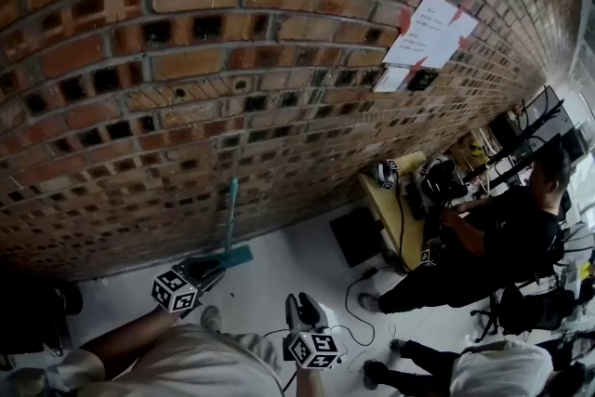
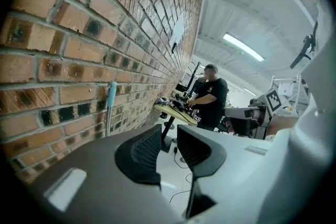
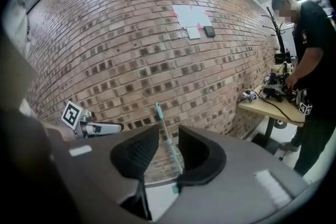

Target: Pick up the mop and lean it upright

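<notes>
Red brick wall (image 1: 186, 60) is filling the head view, where the teal-handled mop (image 1: 230, 217) is leaning upright against it, its head resting on the pale floor (image 1: 307, 246). The left gripper (image 1: 200, 274) and the right gripper (image 1: 302, 311) are hovering short of the mop, apart from it. A person (image 1: 502, 228) is working at a desk (image 1: 395, 214) to the right.

In the left gripper view, the left gripper (image 2: 168, 136) is showing its jaws slightly apart and empty, with the mop (image 2: 111, 107) standing against the bricks beyond.

In the right gripper view, the right gripper (image 3: 168, 134) is likewise holding nothing, its jaws parted, framing the distant mop (image 3: 159, 113) on the wall.
</notes>
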### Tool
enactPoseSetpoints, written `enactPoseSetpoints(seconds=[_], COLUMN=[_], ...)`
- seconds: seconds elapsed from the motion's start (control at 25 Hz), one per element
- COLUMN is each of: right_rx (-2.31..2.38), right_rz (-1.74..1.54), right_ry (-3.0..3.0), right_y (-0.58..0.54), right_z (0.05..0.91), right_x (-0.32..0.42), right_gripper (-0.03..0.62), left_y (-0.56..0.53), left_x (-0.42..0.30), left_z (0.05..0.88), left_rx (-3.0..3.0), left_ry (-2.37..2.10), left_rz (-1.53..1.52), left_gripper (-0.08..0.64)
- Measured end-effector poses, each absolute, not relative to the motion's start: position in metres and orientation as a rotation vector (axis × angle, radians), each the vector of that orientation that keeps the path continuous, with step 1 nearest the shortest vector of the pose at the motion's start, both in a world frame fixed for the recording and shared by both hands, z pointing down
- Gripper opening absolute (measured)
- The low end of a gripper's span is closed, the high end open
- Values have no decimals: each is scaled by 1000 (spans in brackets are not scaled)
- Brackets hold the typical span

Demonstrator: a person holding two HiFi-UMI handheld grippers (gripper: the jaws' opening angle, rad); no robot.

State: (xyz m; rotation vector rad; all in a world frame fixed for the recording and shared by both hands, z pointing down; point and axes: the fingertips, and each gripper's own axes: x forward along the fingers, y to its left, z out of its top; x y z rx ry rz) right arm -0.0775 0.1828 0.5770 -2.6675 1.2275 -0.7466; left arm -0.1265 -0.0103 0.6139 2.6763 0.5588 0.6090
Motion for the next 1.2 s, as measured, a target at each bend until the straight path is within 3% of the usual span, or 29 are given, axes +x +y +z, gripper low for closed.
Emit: enactPoseSetpoints(seconds=[0.56,1.2], right_rx=[-2712,-2658], right_rz=[-714,-698], right_ry=[1227,1339], right_y=[179,204], right_z=[564,554], right_x=[-57,49], right_gripper=[107,107], left_y=[-22,28], left_x=[-108,-16], left_z=[629,605], left_rx=[2625,2646], left_ry=[562,509], left_rz=[621,602], left_gripper=[98,98])
